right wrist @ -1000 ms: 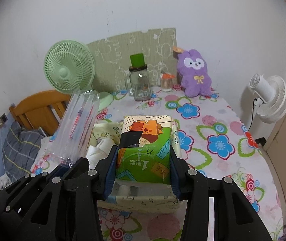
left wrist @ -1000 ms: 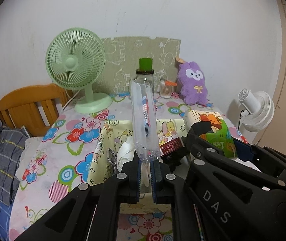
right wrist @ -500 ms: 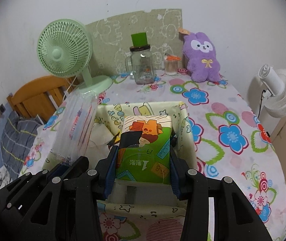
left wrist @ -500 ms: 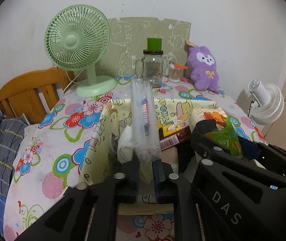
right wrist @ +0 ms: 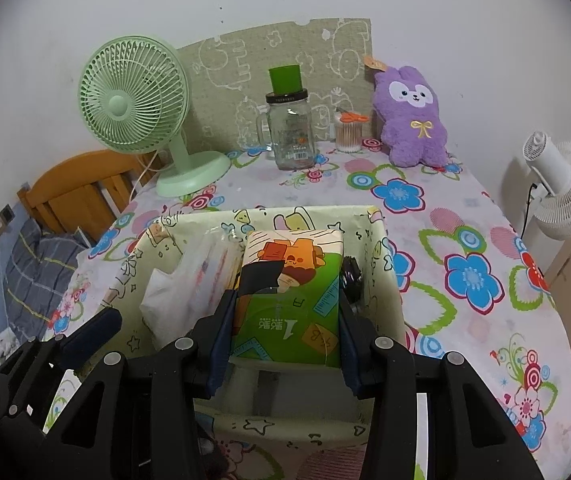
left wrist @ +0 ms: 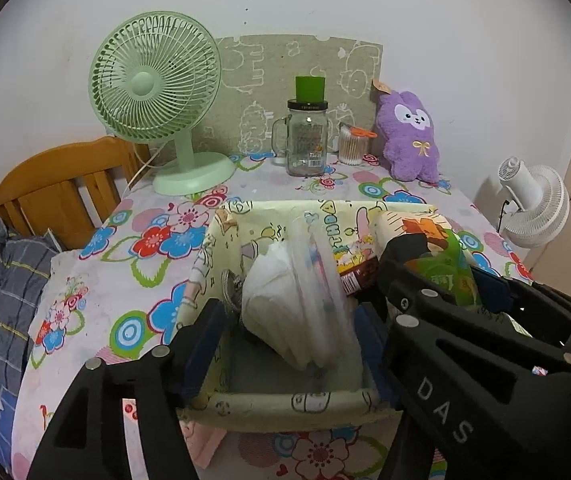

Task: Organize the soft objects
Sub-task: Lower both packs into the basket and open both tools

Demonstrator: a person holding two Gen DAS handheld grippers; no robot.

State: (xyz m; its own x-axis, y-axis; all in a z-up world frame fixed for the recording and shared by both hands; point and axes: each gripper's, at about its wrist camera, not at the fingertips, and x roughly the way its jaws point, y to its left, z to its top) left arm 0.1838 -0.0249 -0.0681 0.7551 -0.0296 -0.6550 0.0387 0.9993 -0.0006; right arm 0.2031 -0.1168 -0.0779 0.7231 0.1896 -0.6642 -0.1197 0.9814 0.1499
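Your left tongs [left wrist: 281, 344] spread wide, clear pack [left wrist: 317, 280] already in fabric bin [left wrist: 285, 400]. Right tongs [right wrist: 285, 344] pinching tissue pack [right wrist: 291, 296] over bin, unreleased. Purple plush [right wrist: 411, 120] left at 1 o'clock on surface [right wrist: 465, 240].

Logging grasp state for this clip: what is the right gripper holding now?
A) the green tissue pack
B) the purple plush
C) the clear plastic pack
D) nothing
A: the right gripper is shut on the green tissue pack, its fingers pressed to both sides, over the fabric storage bin.
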